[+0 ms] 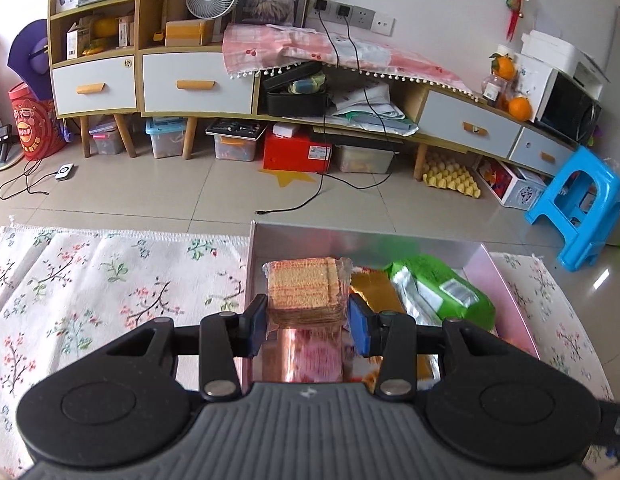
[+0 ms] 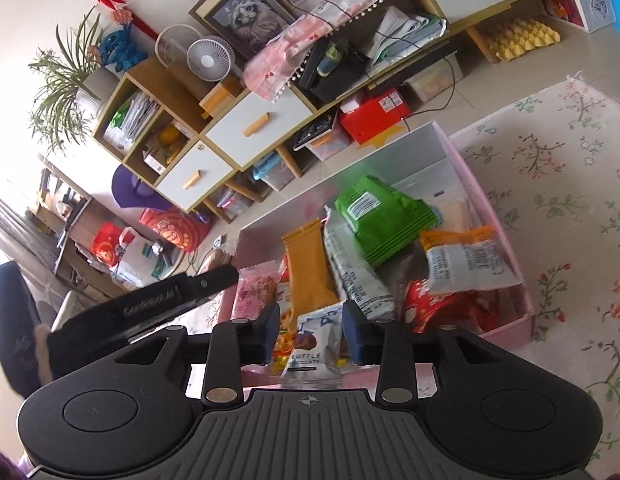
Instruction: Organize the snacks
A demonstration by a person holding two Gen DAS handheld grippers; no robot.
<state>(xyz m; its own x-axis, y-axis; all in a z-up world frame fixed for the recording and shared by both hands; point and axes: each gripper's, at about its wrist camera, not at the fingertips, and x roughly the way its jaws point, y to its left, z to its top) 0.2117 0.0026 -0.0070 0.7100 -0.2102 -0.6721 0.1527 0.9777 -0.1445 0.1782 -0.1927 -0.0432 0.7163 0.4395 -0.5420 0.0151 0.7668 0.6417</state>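
In my left wrist view, the left gripper (image 1: 305, 320) is closed on a clear-wrapped stack of wafer biscuits (image 1: 305, 290), both blue pads pressed against its sides at centre frame. I see the pack held over the near left corner of the pink box (image 1: 510, 280), which sits on the floral rug (image 1: 89, 280) filling the lower left of the frame. Just right of the held pack, inside the box, lie a gold packet (image 1: 376, 292) and a green snack bag (image 1: 442, 288) with a barcode label. In my right wrist view, the right gripper (image 2: 312, 330) has its jaws set on either side of a small truffle chocolate pouch (image 2: 310, 344) at lower centre; the pouch appears gripped between the pads. Beyond it the pink box (image 2: 490, 200) holds an orange-yellow bar (image 2: 310, 268), the green snack bag (image 2: 382, 220) lying on top of the pile at centre frame, a white-and-orange packet (image 2: 466, 260) at right, and a red wrapper (image 2: 434, 312) near the box's lower right corner. The left gripper's black body (image 2: 169, 304) enters from the left edge of this frame.
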